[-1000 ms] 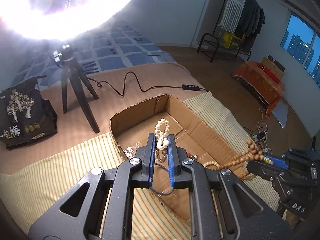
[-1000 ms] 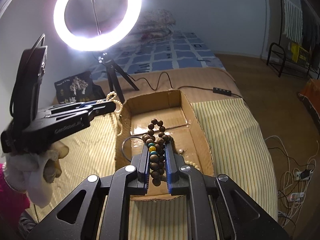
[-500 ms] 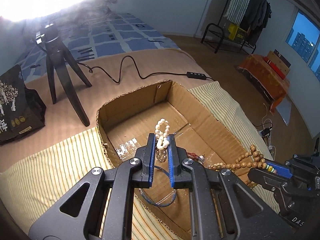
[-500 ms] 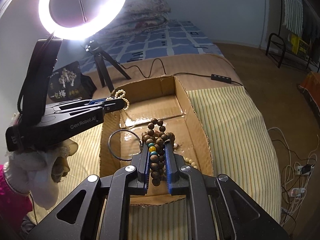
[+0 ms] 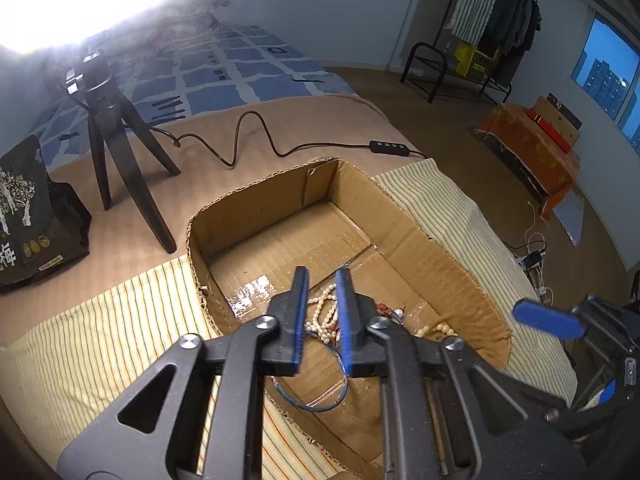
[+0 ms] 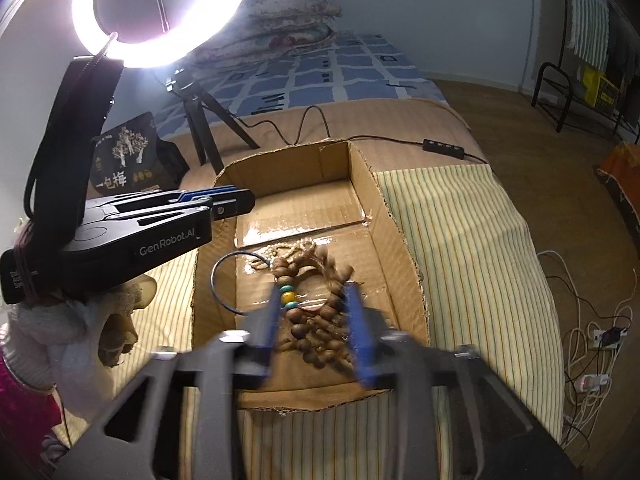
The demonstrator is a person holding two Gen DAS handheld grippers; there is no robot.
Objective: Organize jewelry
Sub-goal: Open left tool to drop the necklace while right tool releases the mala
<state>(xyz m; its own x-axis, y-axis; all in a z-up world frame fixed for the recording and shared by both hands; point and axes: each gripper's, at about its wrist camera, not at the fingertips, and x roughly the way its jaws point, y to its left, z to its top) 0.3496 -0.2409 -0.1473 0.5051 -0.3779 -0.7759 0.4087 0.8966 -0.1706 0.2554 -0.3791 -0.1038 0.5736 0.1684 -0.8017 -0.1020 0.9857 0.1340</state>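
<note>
The left gripper [image 5: 322, 300] hangs over the near half of the box [image 5: 404, 220] with its blue pads apart and nothing between them. The pearls [image 5: 325, 316] lie in a heap on the box floor directly below the gap, touching a thin blue hoop [image 5: 308, 400] that rests on the floor at the near left, partly leaning over the near wall.

The right gripper [image 6: 316, 320] is blurred, its jaws spread wide. The wooden beads [image 6: 320, 328], brown with two teal beads and one yellow, sit between the pads; whether they hang free or already lie on the floor I cannot tell, but the pads do not pinch them. They are inside the box, toward its near right part. In the right view the left gripper [image 6: 236, 202] reaches in from the left over the box's left wall.

The box stands on a striped cloth [image 5: 100, 340] on a bed. Beyond it, on the left, a tripod [image 5: 116, 152] carries a ring light [image 6: 164, 12], and a black pouch [image 5: 28, 216] lies at far left. A cable [image 5: 256, 140] with an inline switch runs across the far bed.
</note>
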